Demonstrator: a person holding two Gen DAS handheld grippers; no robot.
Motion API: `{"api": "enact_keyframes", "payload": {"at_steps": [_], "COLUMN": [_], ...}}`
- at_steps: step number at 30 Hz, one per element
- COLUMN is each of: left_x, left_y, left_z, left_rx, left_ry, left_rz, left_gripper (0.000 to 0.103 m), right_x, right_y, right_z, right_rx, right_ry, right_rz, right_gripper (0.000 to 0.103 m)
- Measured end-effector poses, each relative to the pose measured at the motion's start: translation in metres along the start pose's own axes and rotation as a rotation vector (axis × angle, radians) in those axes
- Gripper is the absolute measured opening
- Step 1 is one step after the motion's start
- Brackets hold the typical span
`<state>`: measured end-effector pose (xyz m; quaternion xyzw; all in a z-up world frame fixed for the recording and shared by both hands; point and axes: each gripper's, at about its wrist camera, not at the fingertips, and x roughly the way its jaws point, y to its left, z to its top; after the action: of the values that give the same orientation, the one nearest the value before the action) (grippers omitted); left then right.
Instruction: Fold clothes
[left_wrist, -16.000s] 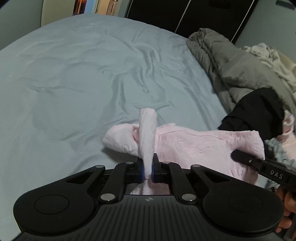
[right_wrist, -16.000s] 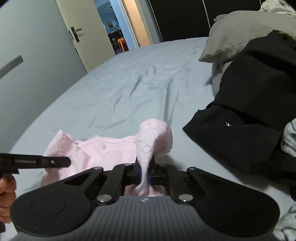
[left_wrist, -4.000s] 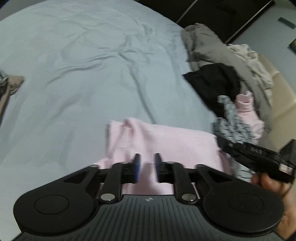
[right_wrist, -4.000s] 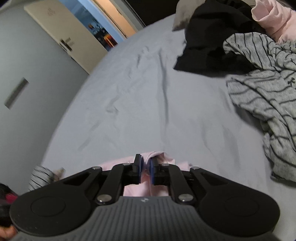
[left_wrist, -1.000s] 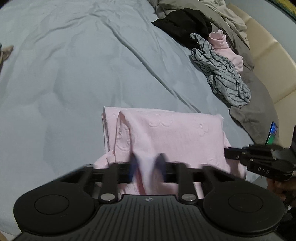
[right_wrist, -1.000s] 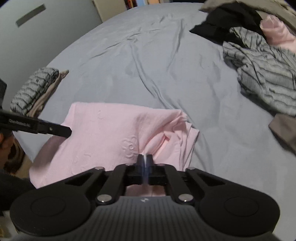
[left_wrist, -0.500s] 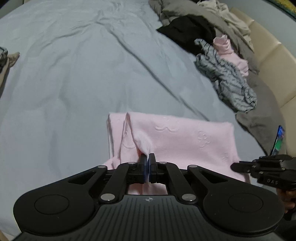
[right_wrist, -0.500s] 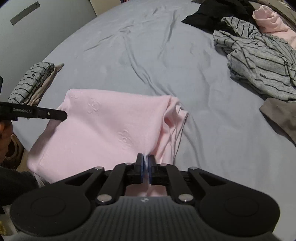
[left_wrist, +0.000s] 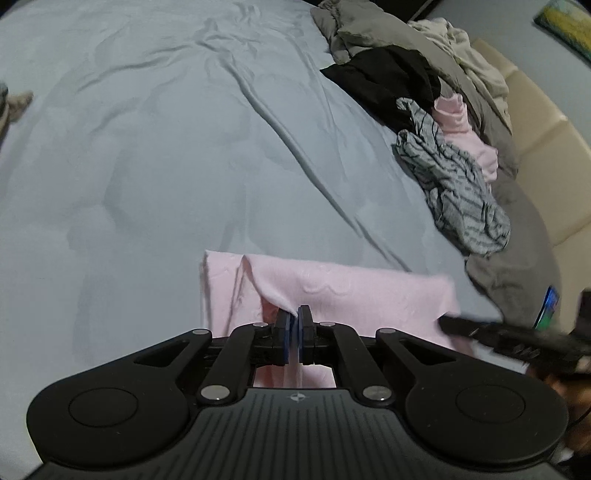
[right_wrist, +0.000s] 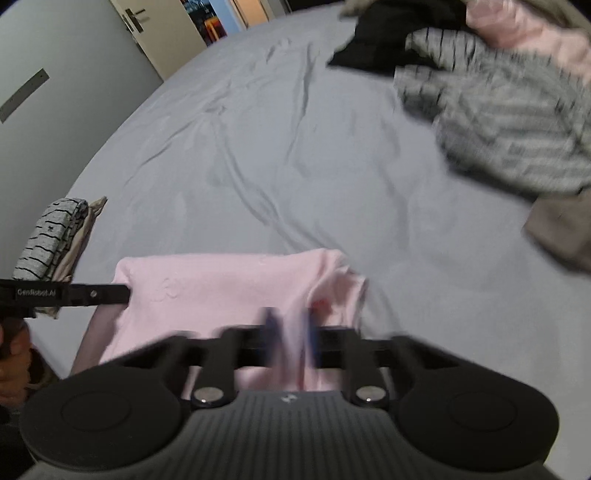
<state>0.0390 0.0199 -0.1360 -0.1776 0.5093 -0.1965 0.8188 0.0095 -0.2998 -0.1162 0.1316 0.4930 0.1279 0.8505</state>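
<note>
A folded pink garment (left_wrist: 354, 291) lies at the near edge of the grey-blue bed; it also shows in the right wrist view (right_wrist: 221, 291). My left gripper (left_wrist: 294, 325) is shut on a near fold of the pink garment at its left end. My right gripper (right_wrist: 290, 332) is over the garment's right end, blurred by motion, with its jaws apart and pink cloth between them. The right gripper's finger (left_wrist: 480, 328) shows in the left wrist view, and the left gripper's finger (right_wrist: 92, 293) shows in the right wrist view.
A pile of unfolded clothes lies along the bed's right side: a striped grey top (left_wrist: 454, 184), a black garment (left_wrist: 384, 81), a pink one (left_wrist: 458, 122) and a grey blanket (left_wrist: 373, 33). A folded striped stack (right_wrist: 51, 236) sits at the bed's left edge. A door (right_wrist: 155, 33) stands beyond.
My right gripper's jaws have opened from shut on the pink garment. Both grippers have drawn nearer the garment's near edge. My left gripper stays shut on its fold.
</note>
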Motion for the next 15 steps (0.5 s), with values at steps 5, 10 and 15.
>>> {"api": "enact_keyframes", "payload": {"at_steps": [5,10,15], "left_x": [-0.013,-0.007,0.013], "left_y": [-0.013,-0.018,-0.005], "left_z": [0.012,0.013,-0.002], "left_rx": [0.033,0.075,0.069], "left_ry": [-0.105,-0.061,0.037], "left_rz": [0.012,0.075,0.127], "left_gripper": [0.0,0.0,0.0], "right_x": [-0.016,-0.027,0.003], "right_y": [0.006,0.008,0.005], "right_z": [0.012,0.019,0.003], "right_rx": [0.002,-0.006,-0.064], "right_ry": [-0.11,-0.152,-0.015], "right_rz": [0.007,0.037,-0.032], "right_gripper": [0.003,0.003,0.011]}}
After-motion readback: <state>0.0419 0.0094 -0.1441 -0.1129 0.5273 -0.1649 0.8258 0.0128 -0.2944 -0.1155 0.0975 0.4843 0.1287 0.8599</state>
